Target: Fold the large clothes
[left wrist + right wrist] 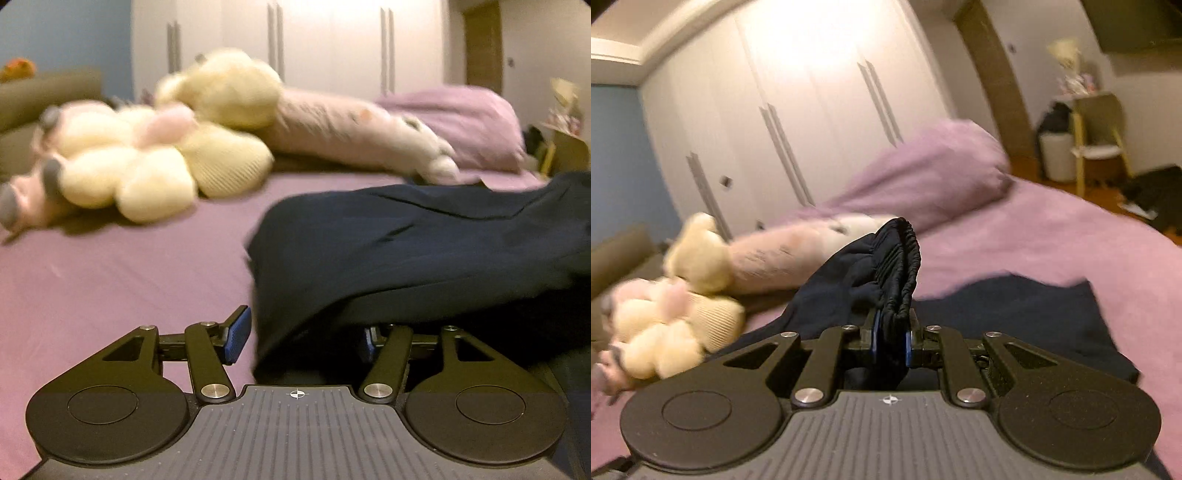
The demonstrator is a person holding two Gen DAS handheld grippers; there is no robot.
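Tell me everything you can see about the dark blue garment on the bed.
The dark navy garment is soft, thin-looking cloth with a gathered elastic band, so probably trousers or a skirt. It lies partly spread on the purple bedsheet. The right gripper is shut on the elastic band and holds that part raised above the bed. In the left wrist view the cloth drapes over the right side of the open left gripper, hiding most of one finger. The pictures are blurred.
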